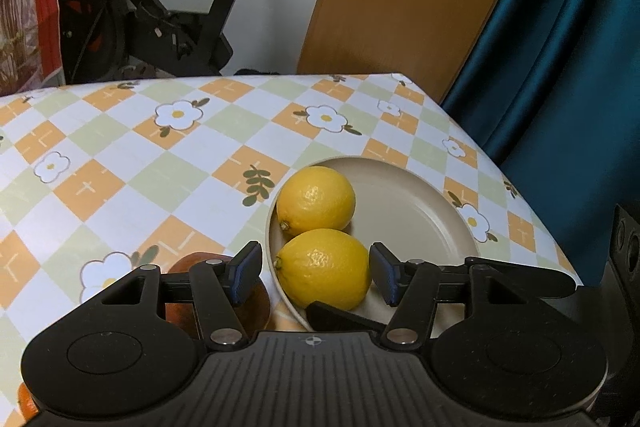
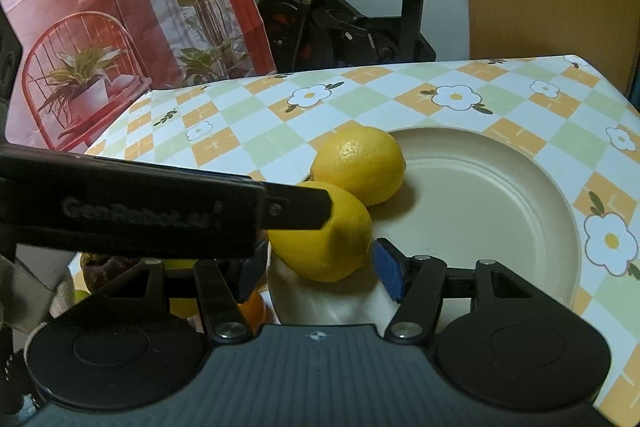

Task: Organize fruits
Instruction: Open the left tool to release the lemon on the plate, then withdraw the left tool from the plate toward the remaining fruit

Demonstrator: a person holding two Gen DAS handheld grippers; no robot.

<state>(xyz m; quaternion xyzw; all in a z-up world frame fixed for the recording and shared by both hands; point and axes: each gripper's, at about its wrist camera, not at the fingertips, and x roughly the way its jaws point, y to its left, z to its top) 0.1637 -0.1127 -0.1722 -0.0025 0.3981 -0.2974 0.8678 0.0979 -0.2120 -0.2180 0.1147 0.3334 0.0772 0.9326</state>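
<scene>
Two yellow lemons lie side by side on the left part of a beige plate [image 1: 420, 211]. The near lemon [image 1: 324, 269] sits between the fingers of my left gripper [image 1: 316, 273], which is open; a thin gap shows at its left pad. The far lemon [image 1: 316, 199] lies just beyond. In the right wrist view one black finger [image 2: 312, 209] of the left gripper lies against the near lemon [image 2: 332, 247]. My right gripper [image 2: 316, 273] is open just short of that lemon, holding nothing. The far lemon [image 2: 360, 163] rests on the plate [image 2: 500, 195].
The table wears a checked flower-print cloth [image 1: 160, 155]. A brown rounded object [image 1: 180, 291] sits under the left finger, beside the plate. An orange [image 2: 254, 309] and other fruit lie at lower left. An exercise bike [image 1: 160, 11], a wooden panel and a teal curtain stand behind.
</scene>
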